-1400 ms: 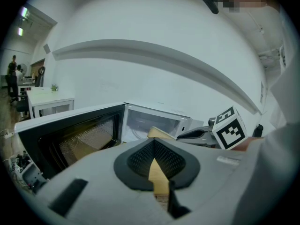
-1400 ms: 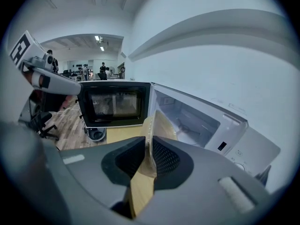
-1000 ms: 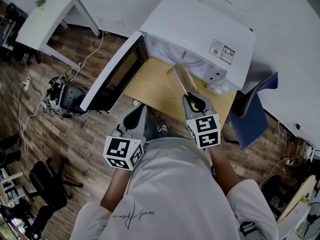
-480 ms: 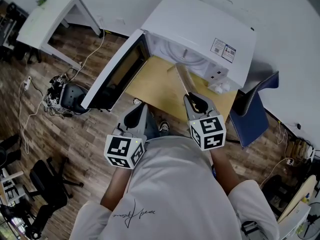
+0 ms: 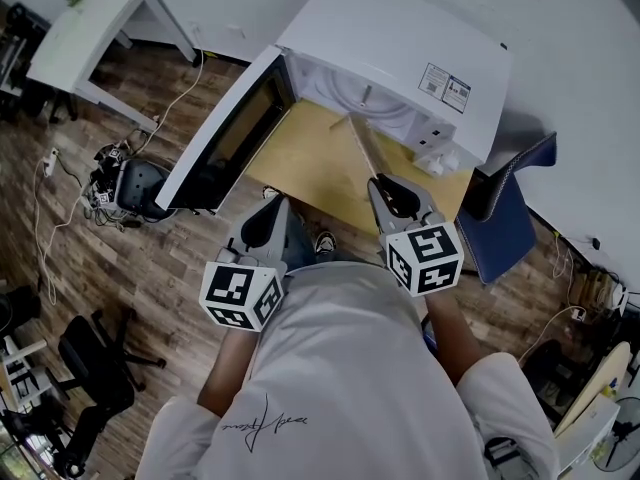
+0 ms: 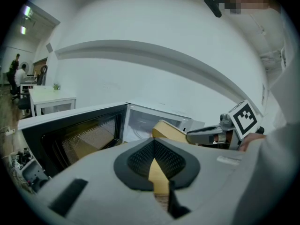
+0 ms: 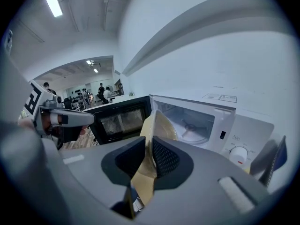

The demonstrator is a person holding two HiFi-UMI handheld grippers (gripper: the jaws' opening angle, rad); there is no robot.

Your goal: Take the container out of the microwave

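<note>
The right gripper point(image 7: 150, 142) is clenched on the tan, translucent container point(image 7: 157, 122), its two black pads pressing a thin wall of it from either side, so the container stands on edge and tilted rather than flat. In the head view the container juts from that gripper toward 11 o'clock, fully outside the white microwave point(image 5: 400, 53), in the air over the wooden table point(image 5: 300, 173) and just in front of the open cavity. The microwave door point(image 5: 225, 138) hangs wide open at about 9 o'clock from the container. Inside the cavity, seen from the right gripper view, the turntable hub point(image 7: 196, 125) lies bare at 2 o'clock from the container, and a control knob point(image 7: 239, 153) sits on the panel to its right. The left gripper point(image 6: 153, 141) is closed with nothing in it, its pad tips meeting and only table showing through the gap behind them; it hovers near the table's front edge, at roughly 8 o'clock from the right gripper and well apart from the container. A blue chair point(image 5: 500, 230) stands at 3 o'clock from the right gripper.
</note>
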